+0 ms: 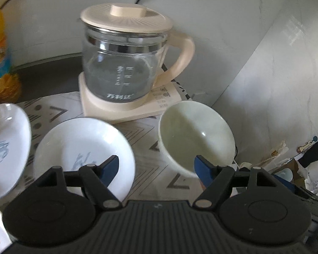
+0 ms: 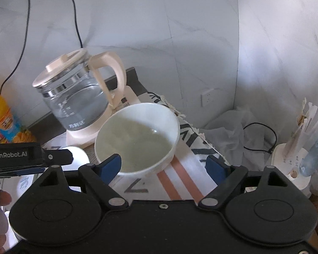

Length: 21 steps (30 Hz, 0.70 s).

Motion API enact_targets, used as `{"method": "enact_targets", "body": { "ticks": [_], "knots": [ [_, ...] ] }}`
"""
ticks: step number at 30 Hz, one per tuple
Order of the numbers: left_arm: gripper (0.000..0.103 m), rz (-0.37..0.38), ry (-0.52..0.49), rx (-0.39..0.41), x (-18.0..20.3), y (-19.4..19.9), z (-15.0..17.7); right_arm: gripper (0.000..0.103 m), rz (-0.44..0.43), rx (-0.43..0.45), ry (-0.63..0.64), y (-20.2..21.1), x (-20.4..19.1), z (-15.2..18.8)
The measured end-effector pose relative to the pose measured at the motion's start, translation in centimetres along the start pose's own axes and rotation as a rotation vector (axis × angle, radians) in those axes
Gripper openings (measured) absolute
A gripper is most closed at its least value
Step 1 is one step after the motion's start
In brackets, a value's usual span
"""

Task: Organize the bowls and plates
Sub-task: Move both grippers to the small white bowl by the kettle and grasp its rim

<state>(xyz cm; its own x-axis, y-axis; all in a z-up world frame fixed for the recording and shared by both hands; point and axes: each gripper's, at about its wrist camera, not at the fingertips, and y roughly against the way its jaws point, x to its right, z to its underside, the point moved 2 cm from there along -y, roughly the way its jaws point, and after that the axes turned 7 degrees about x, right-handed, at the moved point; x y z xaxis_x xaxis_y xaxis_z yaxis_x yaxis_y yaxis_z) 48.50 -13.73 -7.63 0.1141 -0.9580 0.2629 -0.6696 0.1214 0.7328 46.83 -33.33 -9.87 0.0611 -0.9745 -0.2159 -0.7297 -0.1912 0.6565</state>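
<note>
Both hand-held grippers [image 1: 155,165] [image 2: 165,165] gape wide, empty; bowl [image 2: 137,135] near the table edge beside kettle [image 2: 74,97].

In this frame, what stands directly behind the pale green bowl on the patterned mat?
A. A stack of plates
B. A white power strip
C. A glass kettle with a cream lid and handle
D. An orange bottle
C: in both wrist views the glass kettle on its cream base stands just behind the bowl.
</note>
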Motion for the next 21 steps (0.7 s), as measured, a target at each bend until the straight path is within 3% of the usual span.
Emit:
{"method": "enact_targets", "body": {
  "ticks": [12, 14, 16, 21],
  "knots": [
    [0.072, 0.012, -0.007, -0.066, 0.4, -6.8, -1.4, 0.076, 0.032, -0.059, -0.046, -5.6, 1.0, -0.6],
    [0.067, 0.012, -0.012, -0.084, 0.5, -7.7, -1.5, 0.074, 0.035, -0.074, -0.055, -6.6, 1.2, -0.5],
    [0.063, 0.007, -0.015, -0.098, 0.5, -8.6, -1.5, 0.063, 0.037, -0.098, -0.071, -7.6, 1.4, -0.2],
    [0.046, 0.026, -0.014, -0.142, 0.3, -10.9, -1.6, 0.052, 0.045, -0.133, -0.082, -9.2, 1.4, 0.3]
  ]
}}
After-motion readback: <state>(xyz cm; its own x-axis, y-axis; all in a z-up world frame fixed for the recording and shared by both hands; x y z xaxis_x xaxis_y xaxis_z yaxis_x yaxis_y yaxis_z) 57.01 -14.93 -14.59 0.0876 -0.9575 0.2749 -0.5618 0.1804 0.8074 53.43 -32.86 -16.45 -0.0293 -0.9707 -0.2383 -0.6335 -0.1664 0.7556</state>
